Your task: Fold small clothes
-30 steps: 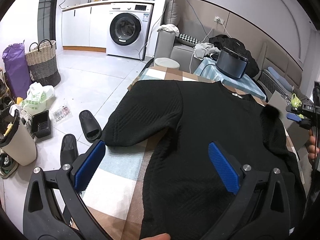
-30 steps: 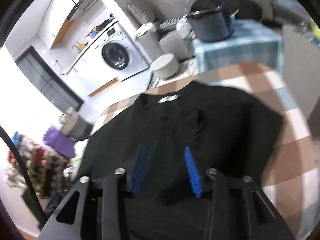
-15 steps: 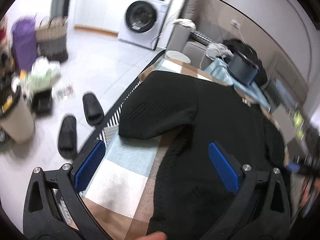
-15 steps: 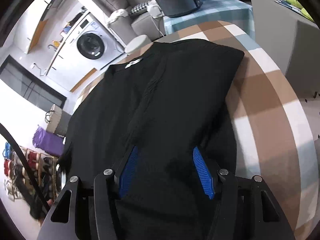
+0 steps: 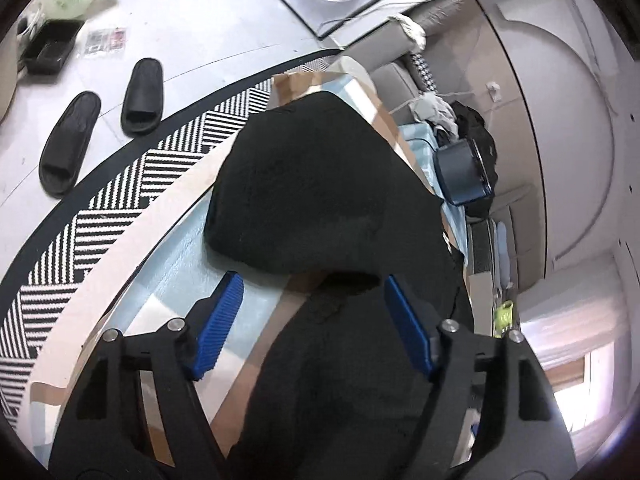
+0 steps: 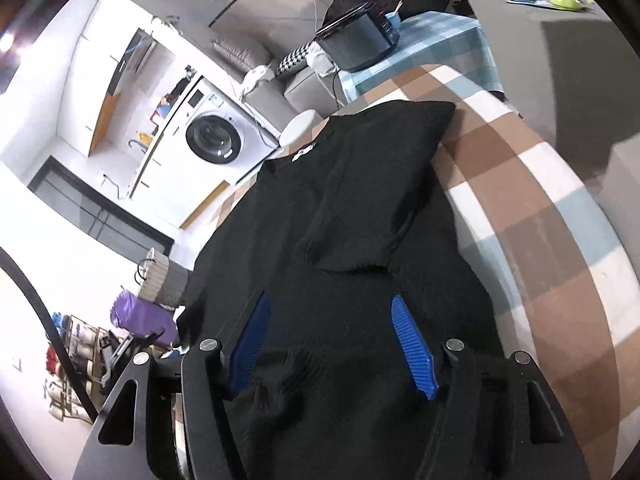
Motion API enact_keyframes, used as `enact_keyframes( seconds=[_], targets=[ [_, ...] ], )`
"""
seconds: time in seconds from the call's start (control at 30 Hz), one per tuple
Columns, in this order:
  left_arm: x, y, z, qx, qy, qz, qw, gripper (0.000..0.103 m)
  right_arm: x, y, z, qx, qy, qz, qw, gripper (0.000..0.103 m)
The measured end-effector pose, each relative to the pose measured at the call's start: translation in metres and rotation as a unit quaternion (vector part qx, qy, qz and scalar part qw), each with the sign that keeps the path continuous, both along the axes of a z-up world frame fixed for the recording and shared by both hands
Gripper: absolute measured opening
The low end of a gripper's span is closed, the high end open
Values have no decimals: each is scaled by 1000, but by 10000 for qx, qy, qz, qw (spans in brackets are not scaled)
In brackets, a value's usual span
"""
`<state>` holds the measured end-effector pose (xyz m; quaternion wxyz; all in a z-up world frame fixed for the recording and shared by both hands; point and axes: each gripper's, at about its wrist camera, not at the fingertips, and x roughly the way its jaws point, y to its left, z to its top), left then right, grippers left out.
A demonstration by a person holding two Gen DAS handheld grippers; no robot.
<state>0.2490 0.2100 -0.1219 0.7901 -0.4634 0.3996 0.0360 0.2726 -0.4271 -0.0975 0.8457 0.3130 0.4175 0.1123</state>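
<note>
We hold both hand-held grippers, left (image 5: 310, 300) and right (image 6: 330, 312), spread wide over the black sweater (image 6: 352, 216) lying on the checked counter (image 6: 532, 208).

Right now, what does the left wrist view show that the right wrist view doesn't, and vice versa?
Left only: two black slippers on the floor beside a striped rug, and the open left gripper over the sweater's side edge.
Right only: the collar label, a wicker basket and the open right gripper.
Both: the black sweater, checked tablecloth, washing machine.
</note>
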Motion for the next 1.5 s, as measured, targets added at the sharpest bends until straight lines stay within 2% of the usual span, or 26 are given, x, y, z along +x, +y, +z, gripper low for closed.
enact_keyframes(
  seconds=[0.13, 0.23, 0.3, 0.33, 0.4, 0.47, 0.57, 0.63, 0.73, 0.8, 0.83, 0.93, 0.97, 1.0, 1.03, 1.07, 1.1, 1.2, 1.33, 1.43, 1.5],
  targets=[
    [17, 0, -6, 154, 139, 236, 9995, 68, -14, -13, 4, 15, -30, -178, 9998, 66],
    [33, -1, -10, 414, 359, 386, 9978, 48, -20, -19, 3, 41, -1, -288, 9996, 66],
    [43, 0, -14, 522, 468, 485, 9964, 29, -23, -23, -1, 97, 41, -338, 9994, 66],
    [47, 0, -14, 609, 545, 515, 9953, 23, -24, -24, -2, 117, 50, -348, 9993, 66],
    [56, 1, -13, 817, 643, 580, 9929, 5, -27, -26, -5, 139, 63, -373, 9992, 66],
    [62, -1, -6, 1090, 510, 651, 9906, 2, -29, -28, -7, 164, 100, -403, 9990, 66],
    [68, -15, 23, 1845, 140, 558, 9811, 2, -32, -30, -10, 124, 145, -411, 9990, 66],
    [75, -34, 53, 2435, -181, 410, 9689, 2, -33, -31, -11, 106, 133, -406, 9990, 66],
    [98, -91, 103, 3445, -863, -163, 9347, 2, -34, -33, -10, 113, 138, -391, 9991, 66],
    [114, -134, 123, 3824, -1206, -736, 9131, 2, -35, -34, -9, 97, 144, -394, 9991, 66],
    [127, -167, 126, 3932, -1336, -1412, 8987, 2, -36, -34, -7, 81, 140, -391, 9991, 66],
    [149, -225, 109, 3579, -1292, -2778, 8821, 18, -39, -36, -5, 31, 122, -412, 9991, 66],
    [151, -236, 100, 3504, -1208, -3013, 8785, 29, -39, -37, -5, 35, 122, -428, 9990, 66],
    [150, -241, 93, 3461, -1133, -3078, 8790, 42, -41, -38, -5, 42, 133, -458, 9989, 66],
    [146, -238, 86, 3315, -1120, -3044, 8860, 49, -42, -40, -6, 46, 158, -503, 9986, 66],
    [143, -232, 82, 3158, -1147, -2979, 8935, 62, -43, -42, -7, 46, 168, -520, 9985, 66],
    [139, -223, 80, 3001, -1169, -2876, 9020, 69, -45, -44, -8, 40, 189, -542, 9983, 66],
    [131, -188, 73, 2631, -1041, -2505, 9258, 71, -48, -48, -12, 10, 246, -574, 9981, 66],
    [124, -144, 59, 2487, -827, -1980, 9445, 71, -44, -49, -15, 21, 304, -552, 9980, 66],
    [102, -108, 54, 2374, -867, -1781, 9510, 71, -43, -46, -13, 30, 267, -498, 9984, 66],
    [84, -99, 55, 2490, -882, -1737, 9487, 71, -44, -44, -11, -3, 267, -430, 9987, 66]
  ],
)
